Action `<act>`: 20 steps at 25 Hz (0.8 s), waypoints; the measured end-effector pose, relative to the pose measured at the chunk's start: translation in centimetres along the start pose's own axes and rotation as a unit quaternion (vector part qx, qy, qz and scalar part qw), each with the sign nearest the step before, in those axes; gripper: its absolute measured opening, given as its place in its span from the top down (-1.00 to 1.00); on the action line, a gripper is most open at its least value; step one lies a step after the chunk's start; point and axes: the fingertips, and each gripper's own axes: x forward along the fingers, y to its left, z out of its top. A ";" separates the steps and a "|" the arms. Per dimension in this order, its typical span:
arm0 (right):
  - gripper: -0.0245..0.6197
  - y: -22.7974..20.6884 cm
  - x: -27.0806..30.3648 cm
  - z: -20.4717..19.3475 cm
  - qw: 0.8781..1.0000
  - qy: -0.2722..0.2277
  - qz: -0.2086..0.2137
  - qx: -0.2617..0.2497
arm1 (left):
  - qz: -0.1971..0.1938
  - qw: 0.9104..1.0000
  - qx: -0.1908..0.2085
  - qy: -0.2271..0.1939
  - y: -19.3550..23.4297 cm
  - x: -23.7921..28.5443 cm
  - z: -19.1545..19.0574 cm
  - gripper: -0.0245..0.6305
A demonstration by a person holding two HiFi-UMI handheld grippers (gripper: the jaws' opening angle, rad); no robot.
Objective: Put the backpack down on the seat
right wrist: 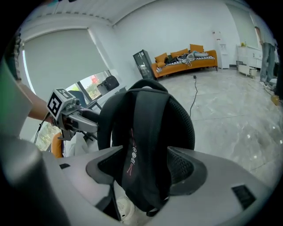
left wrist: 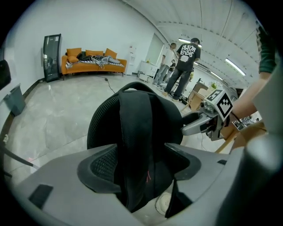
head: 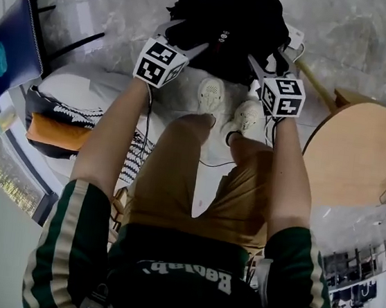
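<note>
The black backpack (head: 227,21) stands upright just beyond the person's white shoes (head: 212,95); what it rests on is hidden. My left gripper (head: 190,36) reaches it from the left and my right gripper (head: 267,60) from the right. In the left gripper view the jaws of my left gripper (left wrist: 141,165) stand wide around a black shoulder strap (left wrist: 137,141), with dark space on its right side. In the right gripper view my right gripper (right wrist: 143,170) is open around the other strap (right wrist: 146,145) in the same way. Each gripper shows in the other's view, the right gripper (left wrist: 208,121) and the left gripper (right wrist: 73,117).
A round wooden table (head: 360,156) is close on the right. A white cushion (head: 82,87) and an orange one (head: 56,133) lie on the left, below a black chair frame (head: 58,1). Far back stand an orange sofa (left wrist: 93,62) and people (left wrist: 185,62).
</note>
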 end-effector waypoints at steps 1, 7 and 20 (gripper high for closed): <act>0.07 0.0 0.6 -0.2 1.000 0.001 0.006 0.000 | -0.005 1.000 -0.002 0.002 0.2 0.6 -0.2 -0.08; 0.11 -0.1 3.3 -0.1 0.998 -0.002 0.055 0.023 | -0.022 1.000 -0.005 -0.001 0.4 3.6 0.5 0.10; 0.71 6.0 -4.8 7.1 0.990 -0.061 0.131 -0.002 | -0.051 0.998 0.031 -0.029 -4.4 -2.6 4.7 0.69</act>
